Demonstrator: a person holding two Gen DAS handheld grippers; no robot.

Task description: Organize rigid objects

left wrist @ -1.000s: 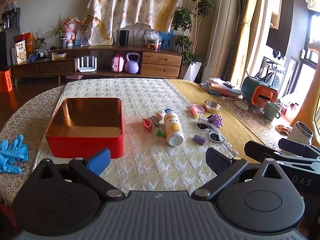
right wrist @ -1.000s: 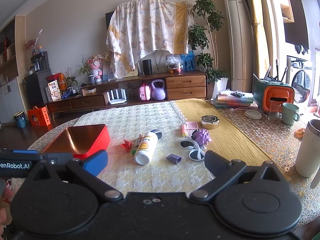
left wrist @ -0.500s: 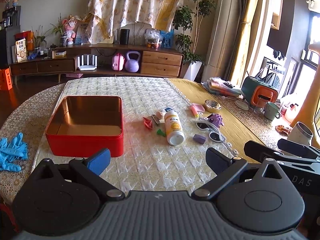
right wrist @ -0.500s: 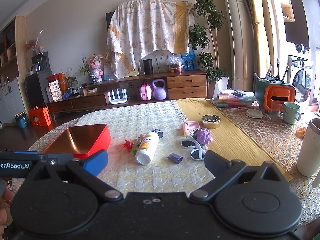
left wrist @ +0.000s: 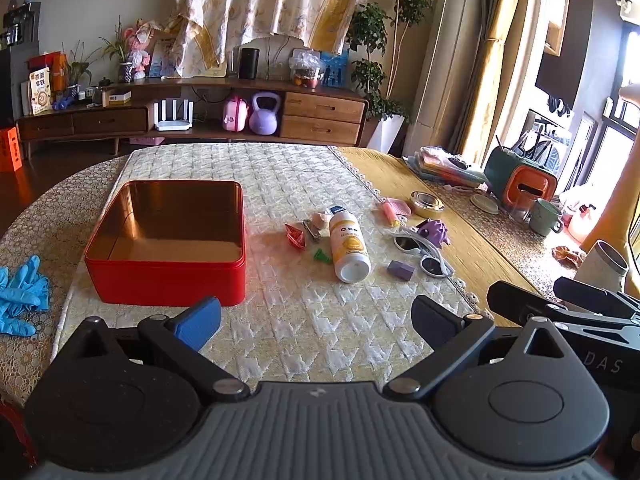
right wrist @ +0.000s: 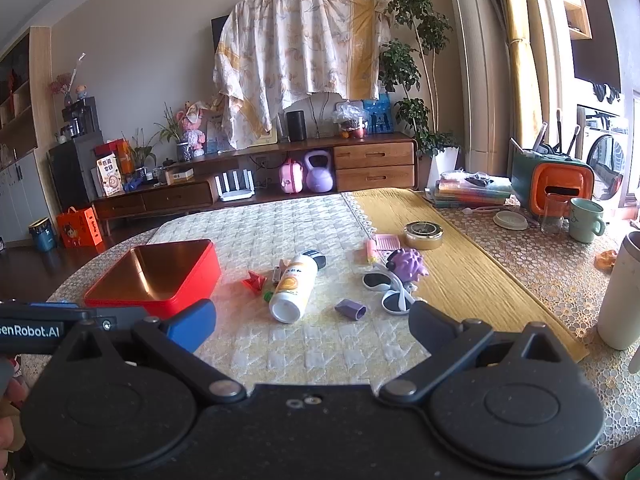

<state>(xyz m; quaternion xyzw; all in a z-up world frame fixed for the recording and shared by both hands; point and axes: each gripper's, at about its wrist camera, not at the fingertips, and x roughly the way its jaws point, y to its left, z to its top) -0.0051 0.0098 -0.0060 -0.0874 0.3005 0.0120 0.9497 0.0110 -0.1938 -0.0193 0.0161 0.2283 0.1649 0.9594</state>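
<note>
An empty red tin box (left wrist: 168,272) (right wrist: 160,276) sits on the quilted cloth at the left. To its right lie a white bottle (left wrist: 349,247) (right wrist: 294,286) on its side, a red folded paper piece (left wrist: 295,236) (right wrist: 254,280), a small green piece (left wrist: 321,256), a purple block (left wrist: 400,269) (right wrist: 351,309), white sunglasses (left wrist: 420,252) (right wrist: 386,290), a purple spiky toy (left wrist: 434,232) (right wrist: 408,264), a pink comb (left wrist: 394,210) (right wrist: 382,244) and a round tin (left wrist: 428,204) (right wrist: 423,235). My left gripper (left wrist: 316,320) and my right gripper (right wrist: 312,322) both hover open near the table's front edge, holding nothing.
Blue gloves (left wrist: 20,296) lie at the left table edge. A white tumbler (right wrist: 622,292), a green mug (right wrist: 585,220), an orange and green holder (right wrist: 554,186) and stacked books (right wrist: 468,194) stand at the right. A wooden sideboard (right wrist: 280,184) lines the far wall.
Both views have shifted very slightly; the objects on the table have not moved and both grippers stay open.
</note>
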